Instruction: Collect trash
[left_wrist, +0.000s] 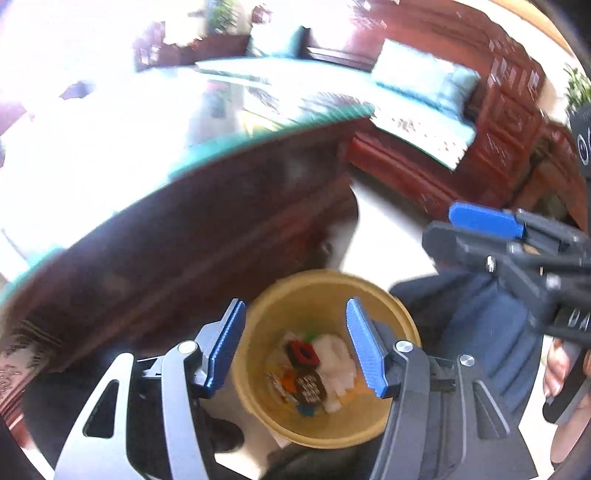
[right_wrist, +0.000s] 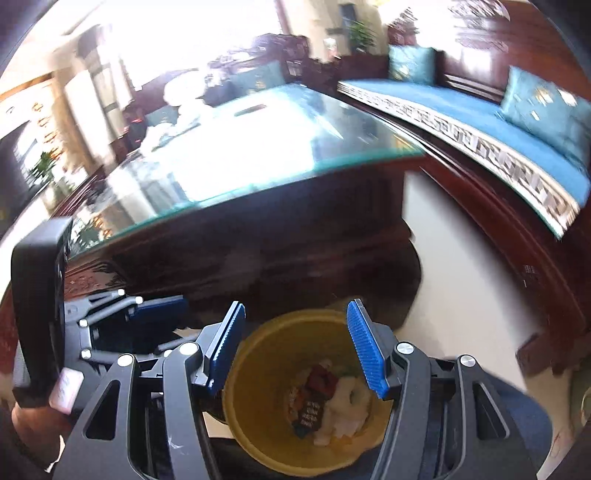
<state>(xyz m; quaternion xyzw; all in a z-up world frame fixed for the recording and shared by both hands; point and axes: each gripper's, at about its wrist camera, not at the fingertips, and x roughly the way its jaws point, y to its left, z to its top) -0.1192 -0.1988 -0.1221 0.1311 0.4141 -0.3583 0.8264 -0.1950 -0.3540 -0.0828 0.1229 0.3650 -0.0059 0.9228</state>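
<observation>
A yellow waste bin (left_wrist: 266, 384) stands on the floor beside a dark wooden table; it also shows in the right wrist view (right_wrist: 258, 424). Inside lie a red wrapper (left_wrist: 303, 351), a dark wrapper (left_wrist: 311, 387) and crumpled white tissue (left_wrist: 338, 363); the tissue (right_wrist: 351, 404) and wrappers (right_wrist: 321, 382) show in the right wrist view too. My left gripper (left_wrist: 295, 345) is open and empty above the bin's mouth. My right gripper (right_wrist: 295, 347) is open and empty above the bin, and it shows at the right of the left wrist view (left_wrist: 480, 229). The left gripper shows at left in the right wrist view (right_wrist: 155, 314).
A glass-topped wooden table (right_wrist: 258, 162) rises just behind the bin, its top bright with glare. A wooden sofa with blue cushions (right_wrist: 480, 122) stands to the right. Pale floor (right_wrist: 461, 280) lies between table and sofa. The person's blue-trousered leg (left_wrist: 472, 332) is beside the bin.
</observation>
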